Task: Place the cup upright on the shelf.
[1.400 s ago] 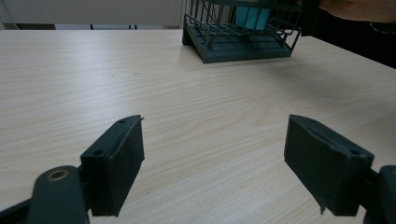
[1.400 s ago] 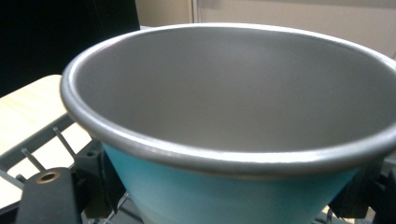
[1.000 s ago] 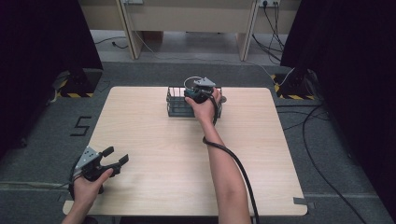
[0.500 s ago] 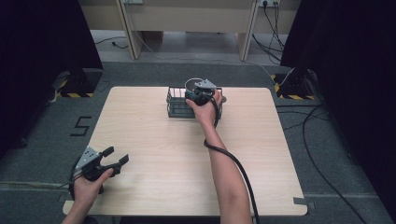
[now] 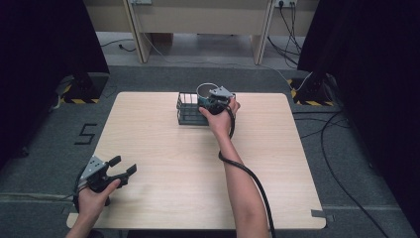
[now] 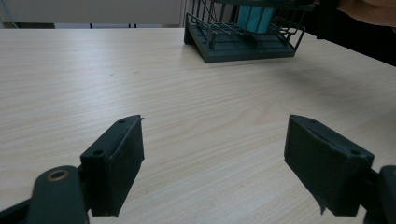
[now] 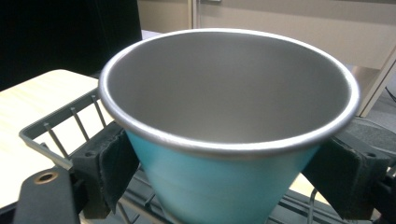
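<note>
A teal cup (image 7: 219, 177) with a bare metal inside is clamped between the pads of my right gripper (image 7: 229, 186), one jaw on each side of its wall. The cup (image 5: 207, 89) stands upright at the right end of a dark wire basket (image 5: 187, 113) at the far middle of the table. In the left gripper view its lower part (image 6: 254, 17) sits inside the basket (image 6: 243, 44); contact with the basket floor is unclear. My left gripper (image 5: 124, 166) is open above the table's front left corner, nothing between its jaws (image 6: 212, 158).
The light wooden table (image 5: 163, 163) stretches between the two grippers. A black cable (image 5: 250, 176) trails along the right forearm. The basket's rim (image 7: 56, 126) runs close under the right gripper's left jaw. Dark curtains and floor cables surround the table.
The right hand with the cup has shifted only slightly at the basket. The left gripper has stayed put and open.
</note>
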Demonstrator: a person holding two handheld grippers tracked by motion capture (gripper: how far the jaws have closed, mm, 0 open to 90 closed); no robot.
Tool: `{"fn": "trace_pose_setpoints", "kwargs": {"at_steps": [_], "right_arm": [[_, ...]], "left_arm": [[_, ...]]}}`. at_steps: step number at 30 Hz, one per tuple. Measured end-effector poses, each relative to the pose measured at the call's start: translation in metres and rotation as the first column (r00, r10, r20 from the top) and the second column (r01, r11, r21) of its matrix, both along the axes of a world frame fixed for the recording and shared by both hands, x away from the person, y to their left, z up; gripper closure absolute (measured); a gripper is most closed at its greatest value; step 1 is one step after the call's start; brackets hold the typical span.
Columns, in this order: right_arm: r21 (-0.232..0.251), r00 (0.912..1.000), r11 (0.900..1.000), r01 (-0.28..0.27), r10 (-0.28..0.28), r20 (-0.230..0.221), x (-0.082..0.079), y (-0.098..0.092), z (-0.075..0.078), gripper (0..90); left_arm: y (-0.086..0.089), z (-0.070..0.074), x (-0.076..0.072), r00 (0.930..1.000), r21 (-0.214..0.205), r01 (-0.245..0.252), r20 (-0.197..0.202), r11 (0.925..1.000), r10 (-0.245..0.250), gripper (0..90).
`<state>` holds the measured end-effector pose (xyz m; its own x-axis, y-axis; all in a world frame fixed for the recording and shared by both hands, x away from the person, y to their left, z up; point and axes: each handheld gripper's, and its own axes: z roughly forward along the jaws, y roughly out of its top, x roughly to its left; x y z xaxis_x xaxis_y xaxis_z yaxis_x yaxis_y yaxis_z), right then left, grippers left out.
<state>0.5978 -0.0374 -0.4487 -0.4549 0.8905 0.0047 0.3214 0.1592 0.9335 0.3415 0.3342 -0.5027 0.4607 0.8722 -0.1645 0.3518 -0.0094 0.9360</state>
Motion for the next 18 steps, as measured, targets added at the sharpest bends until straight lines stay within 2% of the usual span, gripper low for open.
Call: {"fn": "trace_pose_setpoints", "kwargs": {"at_steps": [18], "right_arm": [[0.04, 0.9999, 0.9991, -0.016, 0.016, 0.003, -0.023, -0.016, 0.001, 16.4]], "left_arm": [[-0.001, 0.0, 0.0, 1.0, 0.002, -0.003, 0.0, 1.0, 0.003, 19.4]]}}
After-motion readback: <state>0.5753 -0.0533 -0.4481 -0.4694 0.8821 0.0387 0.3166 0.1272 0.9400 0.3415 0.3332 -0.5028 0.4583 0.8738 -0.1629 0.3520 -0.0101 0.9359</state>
